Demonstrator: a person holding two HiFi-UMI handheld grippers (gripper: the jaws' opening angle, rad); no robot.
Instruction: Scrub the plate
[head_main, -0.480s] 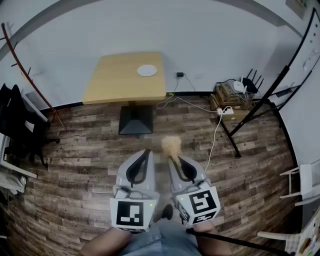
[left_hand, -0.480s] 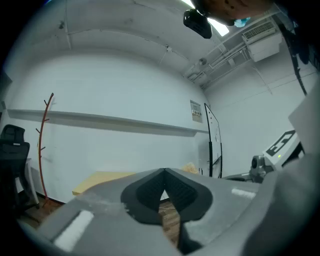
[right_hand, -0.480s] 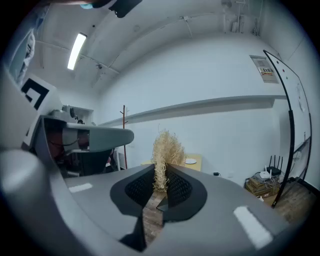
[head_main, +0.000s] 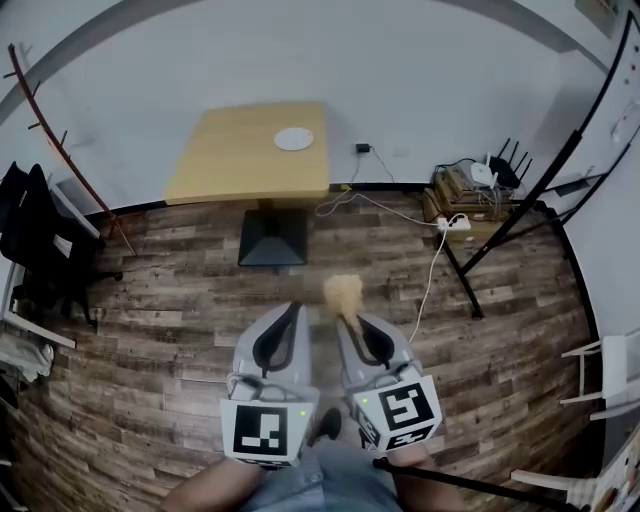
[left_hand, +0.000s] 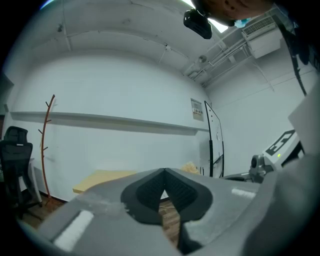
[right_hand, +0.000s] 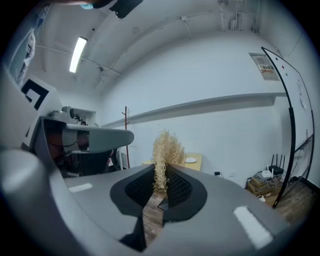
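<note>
From the head view, my left claw (head_main: 294, 306) and right claw (head_main: 350, 320) hang side by side over the floor (head_main: 150, 300). The plate (head_main: 293, 139) lies on the table (head_main: 220, 165), well ahead.

In the left gripper view, my left claw (left_hand: 164, 172) is pressed together on nothing.

In the right gripper view, my right claw (right_hand: 161, 186) pinches a straw scrubber (right_hand: 166, 150), with the plate (right_hand: 190, 160) far behind it.

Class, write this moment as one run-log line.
left gripper: shut, empty | right gripper: shut on straw-coloured fibre scrubber | white round plate: on far wooden table, untouched
</note>
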